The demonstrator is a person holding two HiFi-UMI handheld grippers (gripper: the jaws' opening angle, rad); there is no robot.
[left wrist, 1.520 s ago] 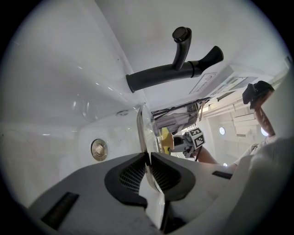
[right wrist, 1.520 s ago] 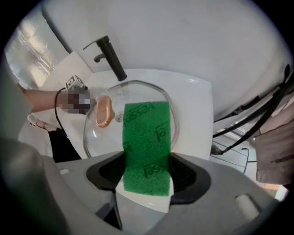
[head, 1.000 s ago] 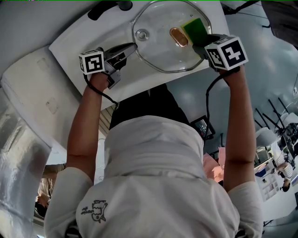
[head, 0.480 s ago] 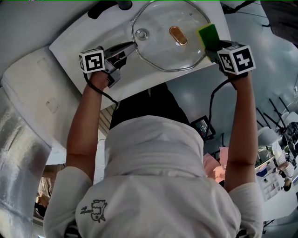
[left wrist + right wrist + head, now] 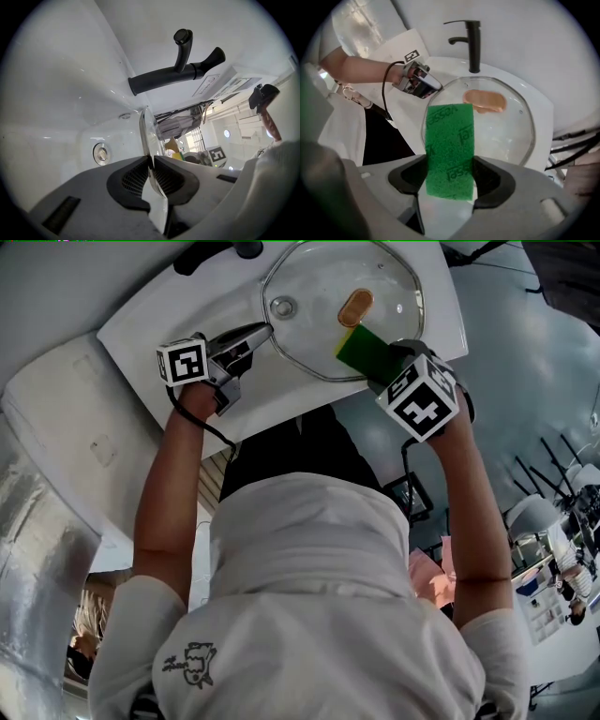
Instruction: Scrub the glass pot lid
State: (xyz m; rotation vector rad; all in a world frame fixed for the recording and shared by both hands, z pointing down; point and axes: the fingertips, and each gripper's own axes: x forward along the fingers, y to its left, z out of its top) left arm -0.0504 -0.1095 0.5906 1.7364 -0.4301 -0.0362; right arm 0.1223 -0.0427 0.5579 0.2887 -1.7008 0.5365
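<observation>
The glass pot lid (image 5: 314, 329) is held above the basin of the white sink (image 5: 150, 320), near the black faucet (image 5: 473, 42) at the sink's back edge. The left gripper (image 5: 265, 331) has its jaws pinched narrow on the lid's metal rim at the left side. In the left gripper view the rim runs edge-on between the ribbed pads. The right gripper (image 5: 382, 357) is clamped across a green scouring pad (image 5: 450, 145). The pad's free end reaches over the lid's near rim, just short of the tan oval handle (image 5: 484, 101). Dark lettering repeats across the pad at odd angles, something like "vesse", though I cannot read it for certain. A label (image 5: 208, 84) beside the faucet base carries print too small to read.
</observation>
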